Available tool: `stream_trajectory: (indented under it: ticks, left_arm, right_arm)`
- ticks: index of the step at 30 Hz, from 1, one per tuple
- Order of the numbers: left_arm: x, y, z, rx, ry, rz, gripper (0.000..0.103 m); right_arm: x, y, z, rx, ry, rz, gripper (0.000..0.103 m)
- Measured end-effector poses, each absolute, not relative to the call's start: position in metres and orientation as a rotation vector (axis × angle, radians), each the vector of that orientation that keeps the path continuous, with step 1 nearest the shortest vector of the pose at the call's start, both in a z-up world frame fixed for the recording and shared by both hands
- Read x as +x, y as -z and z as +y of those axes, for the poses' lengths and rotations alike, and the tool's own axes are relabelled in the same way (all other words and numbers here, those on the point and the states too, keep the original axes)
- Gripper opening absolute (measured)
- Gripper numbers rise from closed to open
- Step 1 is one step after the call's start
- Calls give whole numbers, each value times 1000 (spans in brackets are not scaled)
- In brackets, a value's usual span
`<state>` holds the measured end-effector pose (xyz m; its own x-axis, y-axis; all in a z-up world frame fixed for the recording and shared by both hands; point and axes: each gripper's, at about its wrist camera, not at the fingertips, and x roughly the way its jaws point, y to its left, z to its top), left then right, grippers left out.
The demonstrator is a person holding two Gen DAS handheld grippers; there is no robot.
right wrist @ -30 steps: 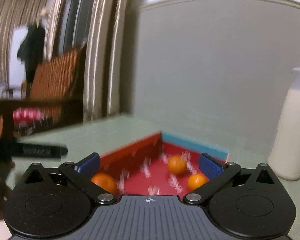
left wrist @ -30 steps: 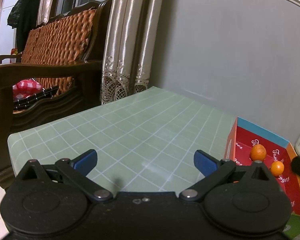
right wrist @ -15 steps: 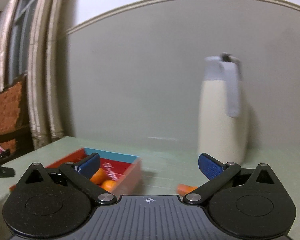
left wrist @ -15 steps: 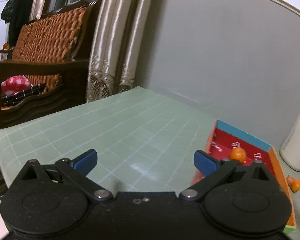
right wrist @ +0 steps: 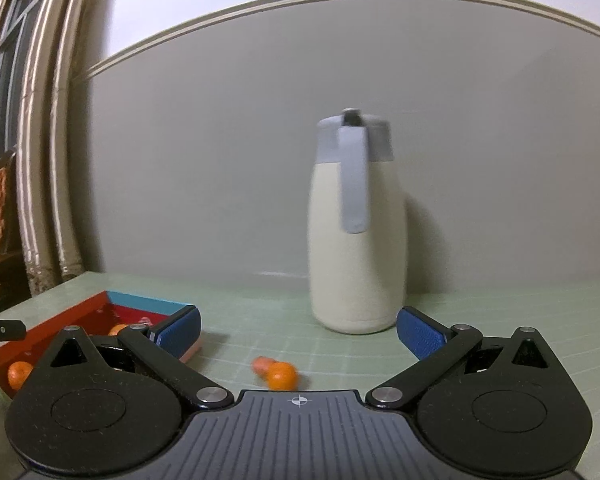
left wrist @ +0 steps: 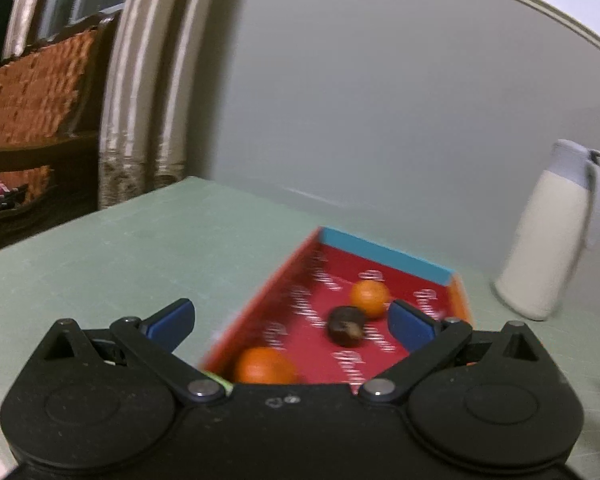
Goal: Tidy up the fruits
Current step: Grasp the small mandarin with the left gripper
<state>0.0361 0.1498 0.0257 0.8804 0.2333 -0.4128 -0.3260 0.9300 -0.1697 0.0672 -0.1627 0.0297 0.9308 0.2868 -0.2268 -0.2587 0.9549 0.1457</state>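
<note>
We've got both claws spread wide, empty: left claw [left wrist: 291, 322] over the red box [left wrist: 340, 344] with two oranges [left wrist: 369, 298]; right claw [right wrist: 298, 330] above a loose orange [right wrist: 281, 375] on the surface [right wrist: 500, 312].

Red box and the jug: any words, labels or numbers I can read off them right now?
Red box: white script words are printed repeatedly across its floor, but motion blur leaves none readable in the left wrist view; the right wrist view shows too little of the floor.
Cream jug: no label, brand or number on the side that shows.
Tongs bodies: only small moulded marks, no text.
Readable text: none.
</note>
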Motion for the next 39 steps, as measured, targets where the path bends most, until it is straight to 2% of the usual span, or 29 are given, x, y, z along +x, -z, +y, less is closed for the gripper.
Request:
stream_trajectory:
  ticks: [17,26,29,31,38,39]
  left_arm:
    - [70,-19,13,-106,-30,347,97]
    - [113,2,-44,31,19,452,95]
    - [127,10,-52,34,31,487,89]
    - [137,13,-56,42,34,502,79]
    - [166,28,-64,37,22,575,62]
    - [171,30,-65,45,20,585,54]
  right_arm:
    - [64,-20,-253,164,-148,267,103]
    - [81,-5,-285,179,-52,355,103]
    - [89,0,-302,206,-21,374,103]
    - [93,3,-310,217,-7,381,103]
    - [103,10,-320,192,7,408,103]
    - [103,10,-320,187,10,409,103]
